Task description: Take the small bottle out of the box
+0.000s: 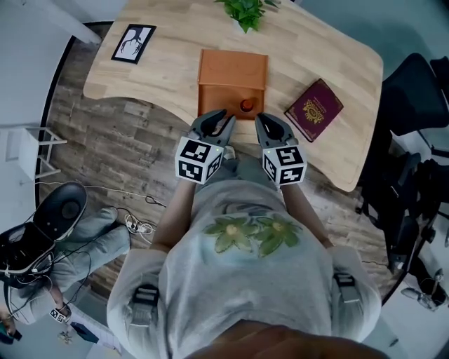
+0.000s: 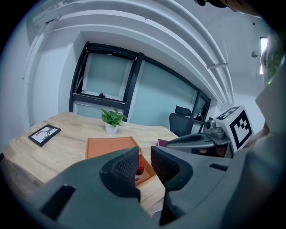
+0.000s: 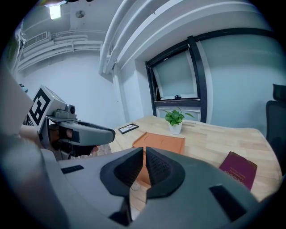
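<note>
An orange box [image 1: 232,70] lies open on the wooden table [image 1: 168,63], near its front edge. In its near compartment stands the small bottle [image 1: 246,106] with a red cap. Both grippers hover just in front of the table edge and point at the box. My left gripper [image 1: 223,117] is open a little with nothing between its jaws. In the left gripper view the bottle [image 2: 139,172] shows through the gap of the left gripper [image 2: 144,154], well beyond it. My right gripper [image 1: 261,118] is shut and empty; its tips [image 3: 145,152] meet in front of the box [image 3: 161,142].
A maroon passport [image 1: 314,109] lies right of the box. A potted plant [image 1: 245,10] stands at the table's far edge and a framed picture [image 1: 133,43] at its far left. An office chair [image 1: 421,84] stands to the right. Another person's foot [image 1: 42,224] and cables lie on the floor at the left.
</note>
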`<state>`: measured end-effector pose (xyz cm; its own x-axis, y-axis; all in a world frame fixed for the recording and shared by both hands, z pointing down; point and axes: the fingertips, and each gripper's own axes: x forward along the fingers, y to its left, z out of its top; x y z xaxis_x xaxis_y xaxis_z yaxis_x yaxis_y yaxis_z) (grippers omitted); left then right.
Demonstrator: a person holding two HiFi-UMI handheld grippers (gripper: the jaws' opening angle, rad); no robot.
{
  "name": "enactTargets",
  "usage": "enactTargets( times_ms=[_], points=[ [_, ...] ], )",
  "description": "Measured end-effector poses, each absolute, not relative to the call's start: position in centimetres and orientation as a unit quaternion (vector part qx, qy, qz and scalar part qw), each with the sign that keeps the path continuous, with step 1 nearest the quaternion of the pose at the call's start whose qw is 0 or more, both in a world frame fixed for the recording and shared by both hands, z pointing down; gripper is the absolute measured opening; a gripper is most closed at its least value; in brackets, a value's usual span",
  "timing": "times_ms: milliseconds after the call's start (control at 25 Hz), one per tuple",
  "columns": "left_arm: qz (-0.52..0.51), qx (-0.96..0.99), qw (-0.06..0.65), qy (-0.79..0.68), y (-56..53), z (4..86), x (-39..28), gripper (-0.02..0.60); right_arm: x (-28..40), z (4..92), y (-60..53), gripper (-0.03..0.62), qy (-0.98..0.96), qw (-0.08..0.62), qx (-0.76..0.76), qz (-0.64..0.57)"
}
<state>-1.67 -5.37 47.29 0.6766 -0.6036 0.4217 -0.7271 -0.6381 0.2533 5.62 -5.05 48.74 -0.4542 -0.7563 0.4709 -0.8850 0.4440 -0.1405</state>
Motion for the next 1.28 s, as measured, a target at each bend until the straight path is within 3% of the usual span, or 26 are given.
enactTargets(
  times_ms=[640, 840, 1280],
  points=[
    [0.154, 0.890, 0.233, -0.361, -8.1, 49.7, -2.8, 0.089, 4.5, 51.6, -7.1, 0.014, -0.824, 0.204, 0.490, 0.200],
    [0.157, 0.889, 0.237, -0.358, -8.7, 49.9, -2.9, 0.089, 4.7, 52.6, -7.7, 0.103, -0.818, 0.220, 0.491, 0.206],
    [0.173, 0.887, 0.244, -0.351, -9.1, 51.0, -2.9, 0.089, 4.6, 55.4, -8.2, 0.159, -0.812, 0.255, 0.475, 0.222]
  ],
)
